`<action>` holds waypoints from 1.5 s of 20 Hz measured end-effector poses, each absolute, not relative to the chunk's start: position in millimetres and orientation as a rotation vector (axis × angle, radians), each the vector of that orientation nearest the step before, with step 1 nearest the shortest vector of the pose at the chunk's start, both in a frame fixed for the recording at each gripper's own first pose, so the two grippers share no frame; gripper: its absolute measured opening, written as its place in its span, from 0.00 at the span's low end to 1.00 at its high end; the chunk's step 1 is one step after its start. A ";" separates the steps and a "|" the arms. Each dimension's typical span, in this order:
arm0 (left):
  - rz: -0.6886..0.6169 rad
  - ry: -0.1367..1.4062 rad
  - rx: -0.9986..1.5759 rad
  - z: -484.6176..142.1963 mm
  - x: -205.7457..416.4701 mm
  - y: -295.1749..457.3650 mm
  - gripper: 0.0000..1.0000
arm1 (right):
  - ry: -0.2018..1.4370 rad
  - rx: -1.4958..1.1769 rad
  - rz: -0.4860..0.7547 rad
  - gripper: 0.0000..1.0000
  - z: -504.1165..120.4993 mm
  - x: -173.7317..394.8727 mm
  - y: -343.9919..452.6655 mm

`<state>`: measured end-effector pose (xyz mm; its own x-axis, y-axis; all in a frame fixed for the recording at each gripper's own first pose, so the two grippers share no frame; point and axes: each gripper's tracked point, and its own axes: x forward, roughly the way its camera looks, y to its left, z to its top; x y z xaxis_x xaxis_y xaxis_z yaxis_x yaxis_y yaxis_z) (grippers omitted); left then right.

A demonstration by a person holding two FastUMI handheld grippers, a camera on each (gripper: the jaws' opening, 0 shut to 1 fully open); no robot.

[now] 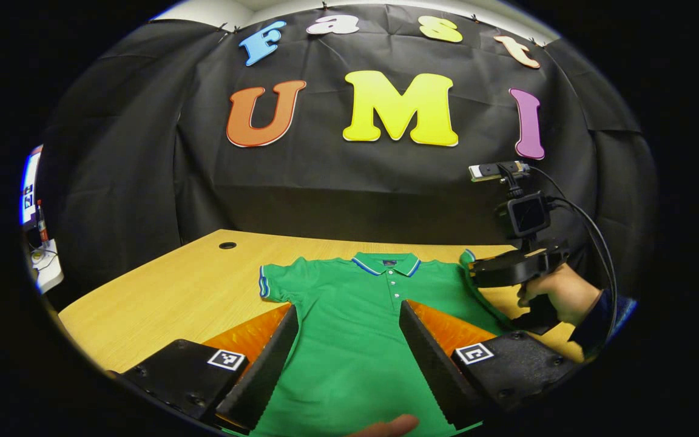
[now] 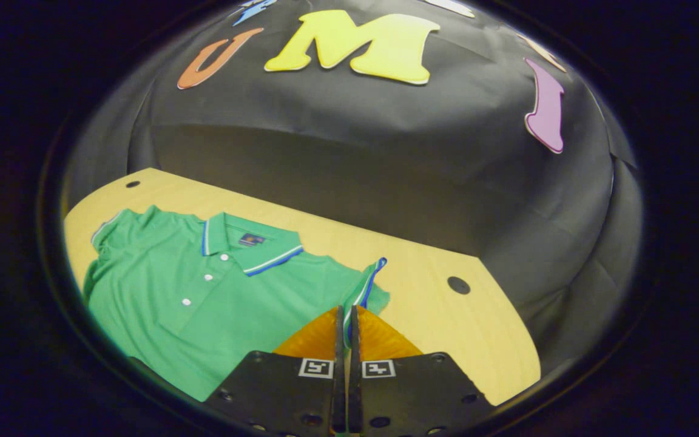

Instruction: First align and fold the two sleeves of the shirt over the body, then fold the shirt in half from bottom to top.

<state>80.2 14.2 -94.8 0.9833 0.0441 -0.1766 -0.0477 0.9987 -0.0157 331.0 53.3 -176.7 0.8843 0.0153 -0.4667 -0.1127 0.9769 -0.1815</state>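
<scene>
A green polo shirt [image 1: 349,328] with blue-and-white trim lies face up on the wooden table [image 1: 167,291], collar toward the wall. My left gripper [image 1: 349,312] hovers open over the shirt's body, fingers apart on either side of the placket. In the left gripper view the right gripper [image 1: 477,273], held by a hand, is at the shirt's right sleeve. In the right gripper view the shirt [image 2: 204,297] spreads to the left, and my right gripper [image 2: 347,315] is shut on the right sleeve's striped cuff [image 2: 366,285], which stands lifted off the table [image 2: 446,328].
The black booth wall rises behind the table. Round cable holes sit in the tabletop at far left [image 1: 227,246] and near the right sleeve [image 2: 459,284]. Some equipment with cables [image 1: 40,243] stands past the table's left edge. A fingertip [image 1: 386,426] shows at the bottom.
</scene>
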 end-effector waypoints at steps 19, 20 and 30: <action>0.150 0.276 -0.176 -78.5 112.9 83.2 1.00 | 0.190 0.011 0.103 0.95 -109.4 208.7 41.5; 0.162 0.293 -0.185 -75.7 119.5 89.4 1.00 | 0.182 0.027 0.110 0.95 -109.3 197.0 39.5; 0.184 0.577 -0.177 -102.8 226.5 147.2 1.00 | 0.043 0.010 0.112 0.95 -101.1 147.9 24.0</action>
<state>226.5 147.2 -102.8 0.8226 0.1230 -0.5552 -0.2218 0.9684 -0.1141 147.9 24.0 -101.1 0.9927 0.1124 -0.0428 -0.1120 0.9936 0.0125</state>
